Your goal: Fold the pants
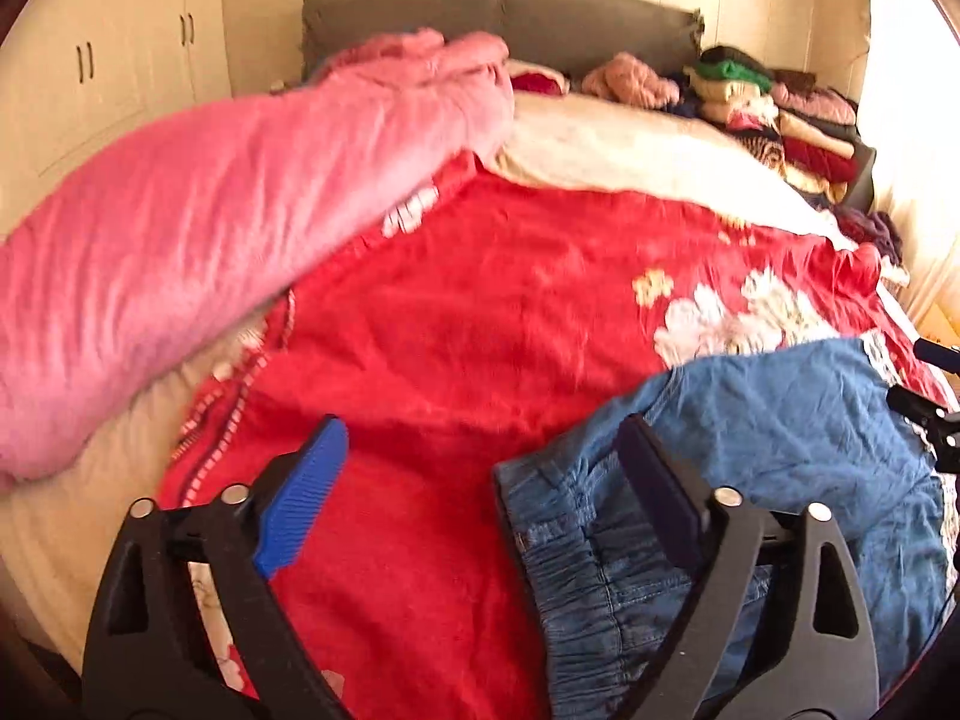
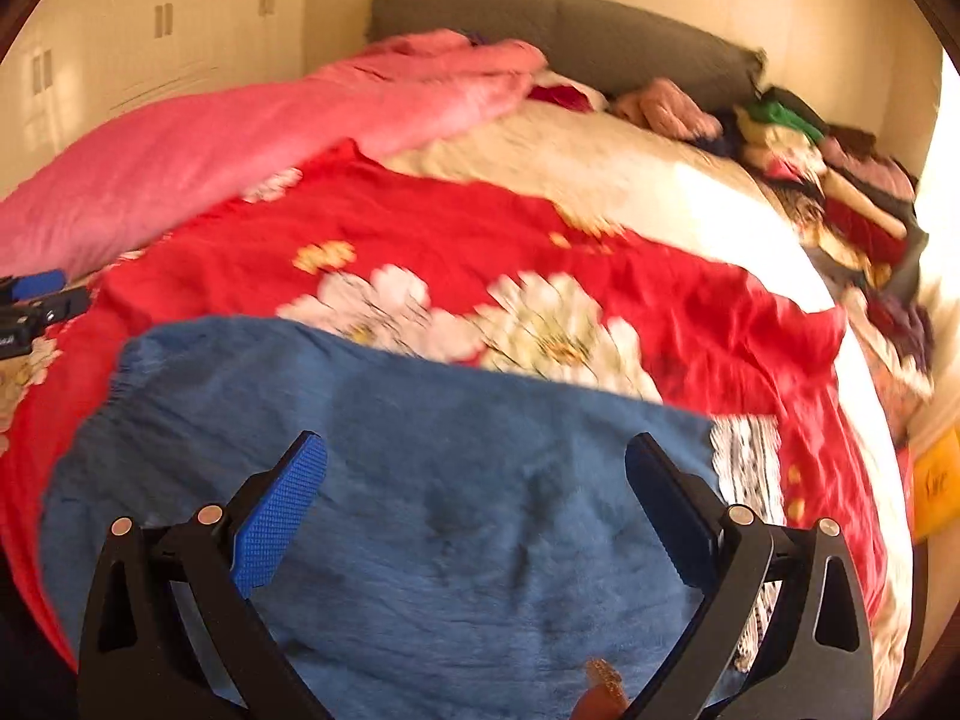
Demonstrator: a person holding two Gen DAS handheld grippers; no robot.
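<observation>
Nearest the left-wrist camera, the left gripper (image 1: 480, 468) stood with its jaws spread wide and nothing between them; its left blue pad (image 1: 303, 495) hung over the red floral blanket (image 1: 456, 300), while its right finger overlapped the elastic waistband edge of the blue denim pants (image 1: 798, 432), though contact could not be judged. In the right-wrist view, the right gripper (image 2: 477, 480) was likewise spread apart and empty, poised over the pants (image 2: 420, 480), which lay bunched in a rough flat heap on the near part of the blanket (image 2: 480, 222), toward the bed's right side. A small brown patch showed on the denim at the bottom edge of that view. Part of the right gripper appeared at the right margin of the left-wrist view, and part of the left one at the left margin of the right-wrist view. Beyond the pants, a pink quilt (image 1: 210, 210) ran along the bed's left side, and a cream sheet (image 1: 630, 150) covered the far half. Farthest lay a pile of assorted clothes (image 1: 774, 108) at the right, before the grey headboard (image 1: 510, 18) and white wardrobe doors (image 1: 120, 60).
</observation>
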